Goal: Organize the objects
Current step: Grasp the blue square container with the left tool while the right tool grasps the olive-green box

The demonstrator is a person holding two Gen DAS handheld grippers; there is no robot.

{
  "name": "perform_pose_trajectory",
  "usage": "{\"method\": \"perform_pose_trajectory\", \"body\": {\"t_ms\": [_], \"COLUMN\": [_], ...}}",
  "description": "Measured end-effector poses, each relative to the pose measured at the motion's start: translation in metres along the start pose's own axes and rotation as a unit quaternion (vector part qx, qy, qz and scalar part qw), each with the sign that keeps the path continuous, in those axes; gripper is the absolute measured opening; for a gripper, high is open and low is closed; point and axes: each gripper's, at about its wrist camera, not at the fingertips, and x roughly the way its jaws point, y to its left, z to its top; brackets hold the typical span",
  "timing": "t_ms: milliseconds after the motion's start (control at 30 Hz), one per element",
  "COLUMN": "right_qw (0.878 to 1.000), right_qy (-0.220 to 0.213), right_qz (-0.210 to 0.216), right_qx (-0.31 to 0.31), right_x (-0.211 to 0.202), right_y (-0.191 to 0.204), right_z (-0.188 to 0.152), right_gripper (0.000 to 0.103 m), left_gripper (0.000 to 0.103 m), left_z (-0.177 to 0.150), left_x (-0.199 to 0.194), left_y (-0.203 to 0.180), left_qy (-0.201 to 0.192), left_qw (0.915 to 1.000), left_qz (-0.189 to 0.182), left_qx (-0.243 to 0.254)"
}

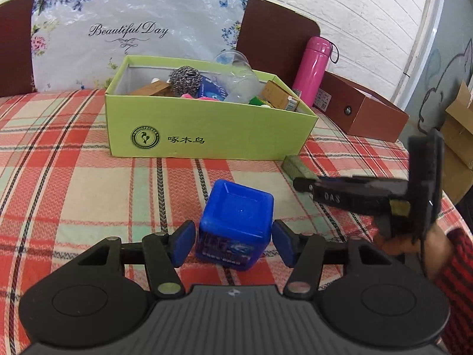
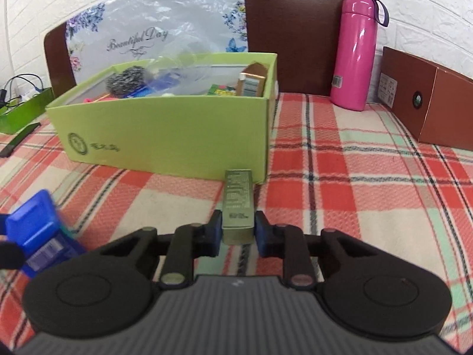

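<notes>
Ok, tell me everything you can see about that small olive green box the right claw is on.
The small olive green box is long and narrow, cardboard by the look, with fine print on its top face, too small to read. It lies flat on the plaid cloth, its far end at or near the front wall of the green shoebox. The right claw has its blue pads against both sides of the near end.

My bed's red plaid cover carries the green box, the blue square jar, a slim olive carton, the pink flask and a brown box.
</notes>
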Motion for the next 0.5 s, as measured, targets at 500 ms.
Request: {"method": "perform_pose_trajectory", "body": {"t_ms": [500], "right_qw": [0.999], "right_qy": [-0.014], "right_qz": [0.019], "right_qx": [0.027], "right_x": [-0.082], "right_y": [0.037], "right_z": [-0.07], "right_gripper": [0.028], "left_gripper": [0.069], "left_z": [-0.01], "left_x": [0.031], "left_y": [-0.005], "left_qy": [-0.016], "left_qw": [0.9995], "left_qz": [0.022], "left_qx": [0.013]}}
